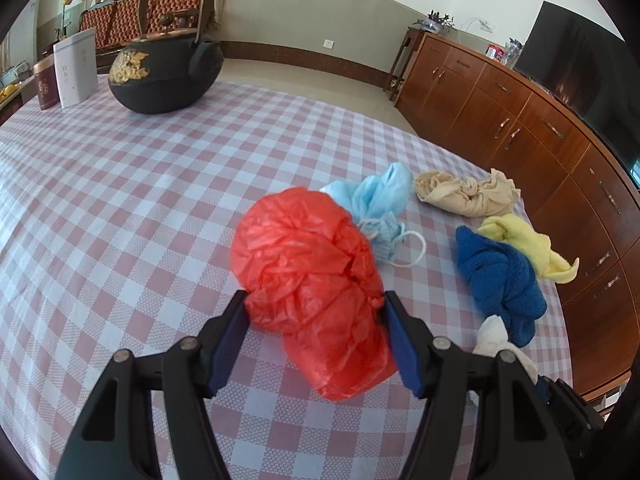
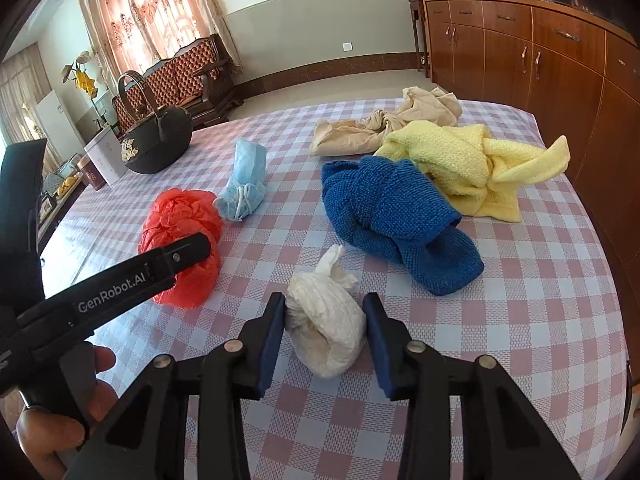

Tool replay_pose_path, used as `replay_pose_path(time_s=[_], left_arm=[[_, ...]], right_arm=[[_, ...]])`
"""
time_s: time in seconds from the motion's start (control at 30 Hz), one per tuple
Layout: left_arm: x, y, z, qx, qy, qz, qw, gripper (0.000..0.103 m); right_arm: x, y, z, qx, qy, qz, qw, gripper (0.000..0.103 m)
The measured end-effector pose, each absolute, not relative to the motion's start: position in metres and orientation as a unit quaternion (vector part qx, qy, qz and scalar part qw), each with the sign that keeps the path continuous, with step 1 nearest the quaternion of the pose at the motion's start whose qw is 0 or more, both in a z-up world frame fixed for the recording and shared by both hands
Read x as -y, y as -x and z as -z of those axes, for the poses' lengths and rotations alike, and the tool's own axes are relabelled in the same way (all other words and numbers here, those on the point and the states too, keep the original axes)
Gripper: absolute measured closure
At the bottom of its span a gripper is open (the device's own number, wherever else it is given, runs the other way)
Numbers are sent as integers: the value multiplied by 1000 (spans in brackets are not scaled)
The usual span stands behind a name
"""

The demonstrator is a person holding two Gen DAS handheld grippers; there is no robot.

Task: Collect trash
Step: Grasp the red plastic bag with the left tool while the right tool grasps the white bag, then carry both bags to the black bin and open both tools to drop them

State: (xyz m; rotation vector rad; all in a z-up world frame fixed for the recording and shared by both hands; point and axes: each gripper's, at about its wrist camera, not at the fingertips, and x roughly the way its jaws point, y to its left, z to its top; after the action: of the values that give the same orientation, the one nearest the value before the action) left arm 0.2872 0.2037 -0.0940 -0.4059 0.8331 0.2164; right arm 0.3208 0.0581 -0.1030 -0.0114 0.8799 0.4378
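We straddle the red bag point(image 1: 308, 280) with left gripper point(image 1: 316, 304) and white wad point(image 2: 326, 328) with right gripper point(image 2: 324, 308), jaws wide, neither clamped, ready to pinch trash near the tabletop point(image 2: 520, 320) front edge.

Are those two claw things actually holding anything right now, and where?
It cannot be told. The left gripper straddles the red plastic bag, the right gripper the white wad, each around its middle; both still lie on the tablecloth.

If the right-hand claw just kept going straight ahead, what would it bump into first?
The white crumpled wad, which already sits between the right gripper fingers. Past it, probably the blue knitted cloth.
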Motion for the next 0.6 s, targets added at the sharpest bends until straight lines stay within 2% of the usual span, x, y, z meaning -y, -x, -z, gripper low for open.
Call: replay_pose_path(time_s=[0.03,0.07,0.17,0.33,0.6], left_arm=[[-203,-286,94,-397,194,-106,891,41],[-204,-284,94,-396,194,-104,891,50],[-203,-280,95,-394,201,-100,891,62],[-201,-266,90,-384,202,-98,895,69],[-185,-235,76,-373,198,-80,903,70]], right_arm=[[-57,-321,103,-421,3,-212,882,63],[-56,-320,102,-420,2,-213,882,63],[-55,-317,100,-414,5,-216,884,64],[-47,-305,94,-408,1,-221,886,65],[-27,-281,78,-401,0,-225,888,65]])
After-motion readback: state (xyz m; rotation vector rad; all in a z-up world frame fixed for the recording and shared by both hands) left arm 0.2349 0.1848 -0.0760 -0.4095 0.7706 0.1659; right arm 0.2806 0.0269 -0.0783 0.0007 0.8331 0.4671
